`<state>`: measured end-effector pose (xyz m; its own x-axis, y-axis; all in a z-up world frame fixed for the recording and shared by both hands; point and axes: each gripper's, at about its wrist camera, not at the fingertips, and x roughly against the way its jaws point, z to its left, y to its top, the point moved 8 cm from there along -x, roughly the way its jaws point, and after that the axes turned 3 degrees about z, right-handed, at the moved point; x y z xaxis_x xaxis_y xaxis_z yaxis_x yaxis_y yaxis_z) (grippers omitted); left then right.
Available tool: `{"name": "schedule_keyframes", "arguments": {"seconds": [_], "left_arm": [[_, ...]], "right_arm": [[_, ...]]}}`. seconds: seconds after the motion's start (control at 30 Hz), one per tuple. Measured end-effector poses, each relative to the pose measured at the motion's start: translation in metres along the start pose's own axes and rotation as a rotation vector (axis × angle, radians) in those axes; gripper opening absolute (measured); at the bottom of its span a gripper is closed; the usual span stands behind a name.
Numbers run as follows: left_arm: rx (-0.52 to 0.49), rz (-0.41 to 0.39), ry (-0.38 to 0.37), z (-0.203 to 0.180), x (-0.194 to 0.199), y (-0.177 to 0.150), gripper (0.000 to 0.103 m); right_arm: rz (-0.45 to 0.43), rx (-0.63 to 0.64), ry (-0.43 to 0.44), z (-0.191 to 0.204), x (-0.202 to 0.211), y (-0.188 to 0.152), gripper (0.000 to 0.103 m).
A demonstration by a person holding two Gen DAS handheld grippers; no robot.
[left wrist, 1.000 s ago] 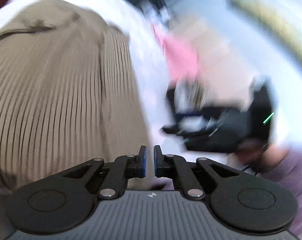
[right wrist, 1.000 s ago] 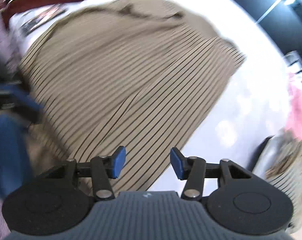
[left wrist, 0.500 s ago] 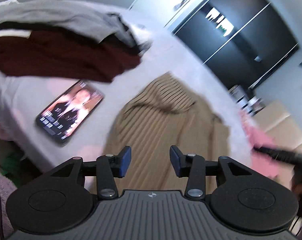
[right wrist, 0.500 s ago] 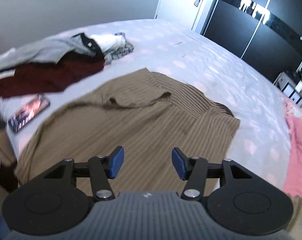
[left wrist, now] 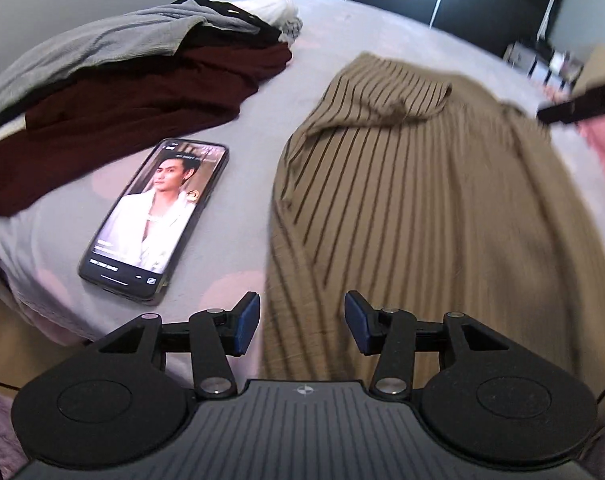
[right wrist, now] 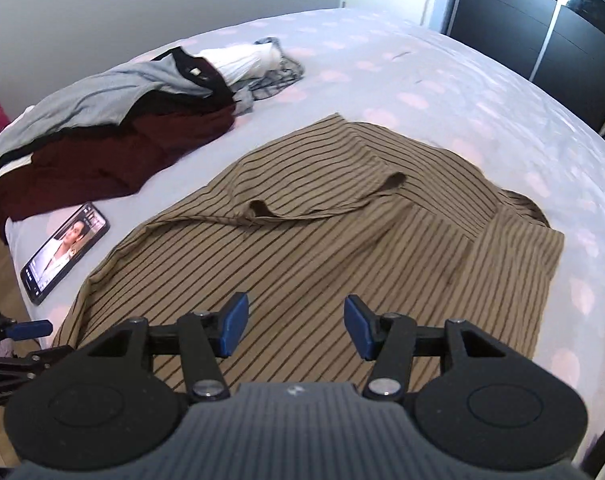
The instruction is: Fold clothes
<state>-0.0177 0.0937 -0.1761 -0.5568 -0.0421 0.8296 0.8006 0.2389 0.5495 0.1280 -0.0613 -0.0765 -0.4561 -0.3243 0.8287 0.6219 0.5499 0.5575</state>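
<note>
bedroom, pale lilac bedsheet with pink blotches: a tan top with thin dark stripes lies spread at the near edge.

thin, limp knit by the look of it, light, likely to slide and bunch; best pinched at a hem corner or shoulder seam. its neckline is rumpled, one right panel already folded over. left claw has just been opening, nothing between its blue pads, above the top's near left edge; right claw stands half open and empty over the hem. a lit black smartphone and a heap of grey and maroon clothes lie left.
</note>
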Motion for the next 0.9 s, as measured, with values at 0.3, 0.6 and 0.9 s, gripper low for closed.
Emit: {"name": "schedule_keyframes", "arguments": {"seconds": [0.3,0.6,0.9], "left_arm": [[-0.054,0.096,0.204,0.05,0.008,-0.017,0.045],[0.006,0.165,-0.007,0.032,0.01,0.004,0.057],[-0.126,0.271,0.005,0.007,-0.031,0.005,0.055]], "right_arm": [[0.033,0.005,0.032,0.009,-0.018,-0.002,0.057],[0.064,-0.052,0.039,0.0,-0.022,-0.008,0.058],[0.128,-0.019,0.026,-0.006,-0.036,0.006,0.059]]}}
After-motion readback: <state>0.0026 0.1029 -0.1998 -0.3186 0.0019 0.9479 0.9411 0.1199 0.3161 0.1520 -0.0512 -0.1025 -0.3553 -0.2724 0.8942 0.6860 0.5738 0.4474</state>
